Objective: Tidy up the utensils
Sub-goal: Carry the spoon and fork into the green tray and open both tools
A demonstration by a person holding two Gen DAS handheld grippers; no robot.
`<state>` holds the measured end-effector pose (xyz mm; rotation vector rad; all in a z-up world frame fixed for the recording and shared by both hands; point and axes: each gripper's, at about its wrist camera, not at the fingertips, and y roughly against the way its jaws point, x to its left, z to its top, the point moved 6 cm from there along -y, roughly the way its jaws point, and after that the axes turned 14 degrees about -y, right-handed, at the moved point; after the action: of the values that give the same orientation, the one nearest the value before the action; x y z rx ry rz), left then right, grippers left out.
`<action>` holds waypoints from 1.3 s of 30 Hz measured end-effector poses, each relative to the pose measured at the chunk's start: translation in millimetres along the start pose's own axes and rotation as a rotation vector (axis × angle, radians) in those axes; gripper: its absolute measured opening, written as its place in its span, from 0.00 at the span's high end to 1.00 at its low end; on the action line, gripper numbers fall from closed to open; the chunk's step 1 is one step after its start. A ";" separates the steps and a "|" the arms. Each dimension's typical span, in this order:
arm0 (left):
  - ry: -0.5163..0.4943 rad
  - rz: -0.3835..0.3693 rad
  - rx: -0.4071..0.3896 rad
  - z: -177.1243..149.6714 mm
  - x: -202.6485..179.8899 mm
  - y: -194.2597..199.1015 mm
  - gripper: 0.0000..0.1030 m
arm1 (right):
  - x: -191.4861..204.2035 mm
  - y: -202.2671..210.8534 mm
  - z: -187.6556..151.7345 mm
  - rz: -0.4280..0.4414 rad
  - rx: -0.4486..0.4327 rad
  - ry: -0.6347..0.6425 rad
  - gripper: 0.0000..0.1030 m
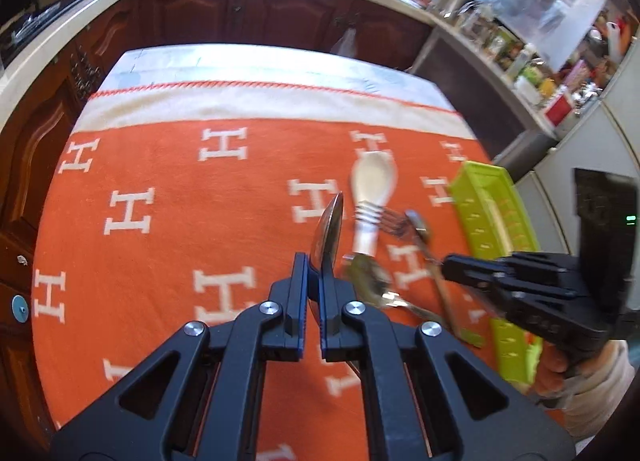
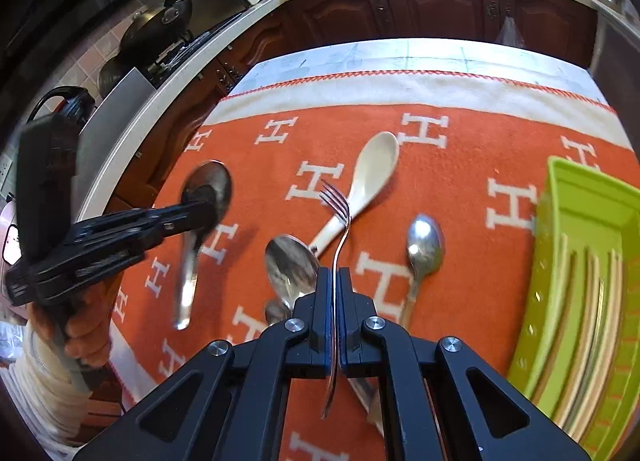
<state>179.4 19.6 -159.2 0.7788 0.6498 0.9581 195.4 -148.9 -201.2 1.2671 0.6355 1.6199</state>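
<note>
You see glossy metal on the fork (image 2: 338, 217), a smooth cream plastic spoon (image 2: 372, 169), matt woven cloth (image 2: 460, 189), and a shiny green plastic tray (image 2: 580, 261).

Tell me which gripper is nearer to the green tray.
The right. The right gripper, shut on a fork, is close beside the green tray. The left gripper, shut on a metal spoon, is farther, beyond the loose utensils.

Steel spoon (image 1: 330, 231) between left tongs (image 1: 315, 273)
</note>
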 end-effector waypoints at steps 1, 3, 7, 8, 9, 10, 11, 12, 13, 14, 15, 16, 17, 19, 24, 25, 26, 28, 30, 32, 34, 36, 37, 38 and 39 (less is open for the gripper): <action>-0.009 -0.009 -0.007 1.2 -8.9 6.0 0.98 | -1.1 3.6 -3.1 0.003 -0.001 -0.007 0.98; -0.023 -0.029 -0.013 4.3 -28.0 15.2 0.98 | -5.5 15.8 -10.3 0.015 -0.010 -0.035 0.98; -0.051 -0.067 -0.020 14.1 -66.4 25.4 0.98 | -21.4 54.6 -20.5 0.041 -0.075 -0.095 0.98; -0.064 -0.081 -0.021 18.1 -80.0 26.8 0.98 | -27.1 65.8 -22.6 0.037 -0.098 -0.108 0.98; -0.073 -0.091 -0.021 21.1 -90.8 27.3 0.98 | -34.7 79.0 -25.4 0.028 -0.126 -0.124 0.98; -0.088 -0.107 -0.020 25.6 -105.5 25.9 0.98 | -42.1 90.1 -28.0 0.021 -0.148 -0.137 0.98; -0.100 -0.118 -0.016 29.7 -117.7 23.2 0.98 | -52.7 103.7 -31.3 0.006 -0.176 -0.157 0.98; -0.110 -0.125 -0.010 32.6 -128.3 20.6 0.98 | -64.3 116.5 -34.7 -0.014 -0.204 -0.174 0.98; -0.122 -0.137 0.002 35.9 -141.8 15.0 0.98 | -75.8 127.8 -38.0 -0.041 -0.231 -0.189 0.98; -0.130 -0.147 0.014 38.0 -154.1 9.1 0.98 | -84.3 136.0 -41.0 -0.061 -0.249 -0.202 0.98; -0.137 -0.153 0.030 39.3 -164.6 2.2 0.98 | -96.9 145.6 -45.0 -0.088 -0.270 -0.223 0.98; -0.143 -0.159 0.051 40.6 -175.5 -7.2 0.98 | -108.4 152.4 -48.6 -0.104 -0.282 -0.245 0.98; -0.148 -0.163 0.069 41.0 -184.5 -14.9 0.98 | -117.5 157.5 -51.9 -0.118 -0.289 -0.262 0.98; -0.156 -0.155 0.102 41.2 -197.8 -31.5 0.98 | -134.7 164.3 -57.4 -0.137 -0.297 -0.288 0.98; -0.187 -0.134 0.148 49.2 -216.5 -67.6 0.98 | -163.3 161.6 -57.9 -0.156 -0.297 -0.333 0.98; -0.189 -0.126 0.151 52.3 -216.9 -71.8 0.98 | -166.9 159.8 -55.9 -0.158 -0.295 -0.335 0.98; -0.191 -0.117 0.154 57.2 -218.6 -77.3 0.98 | -169.6 157.8 -52.8 -0.160 -0.294 -0.338 0.98; -0.203 -0.094 0.158 65.7 -218.1 -87.8 0.98 | -175.6 150.9 -44.2 -0.161 -0.294 -0.337 0.98; -0.217 -0.067 0.167 72.5 -217.4 -99.1 0.98 | -181.2 142.4 -34.5 -0.168 -0.295 -0.337 0.98; -0.223 -0.065 0.186 79.2 -215.0 -114.1 0.98 | -182.7 129.0 -22.2 -0.177 -0.293 -0.337 0.98; -0.232 -0.052 0.191 83.3 -214.2 -119.8 0.98 | -185.9 113.9 -10.6 -0.185 -0.280 -0.335 0.98; -0.231 -0.065 0.191 86.2 -213.9 -122.4 0.97 | -187.9 103.2 -1.4 -0.185 -0.267 -0.345 0.97; -0.225 -0.076 0.196 86.1 -213.0 -122.7 0.96 | -188.6 100.5 0.3 -0.175 -0.262 -0.353 0.96; -0.223 -0.081 0.193 85.8 -213.1 -121.5 0.95 | -188.6 97.5 3.3 -0.164 -0.264 -0.356 0.96; -0.226 -0.083 0.180 86.5 -213.3 -118.2 0.94 | -189.1 96.5 5.4 -0.165 -0.271 -0.361 0.93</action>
<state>208.9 -237.0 -176.2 0.9965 0.5707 0.7290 168.1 -359.5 -201.9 1.2291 0.2772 1.2520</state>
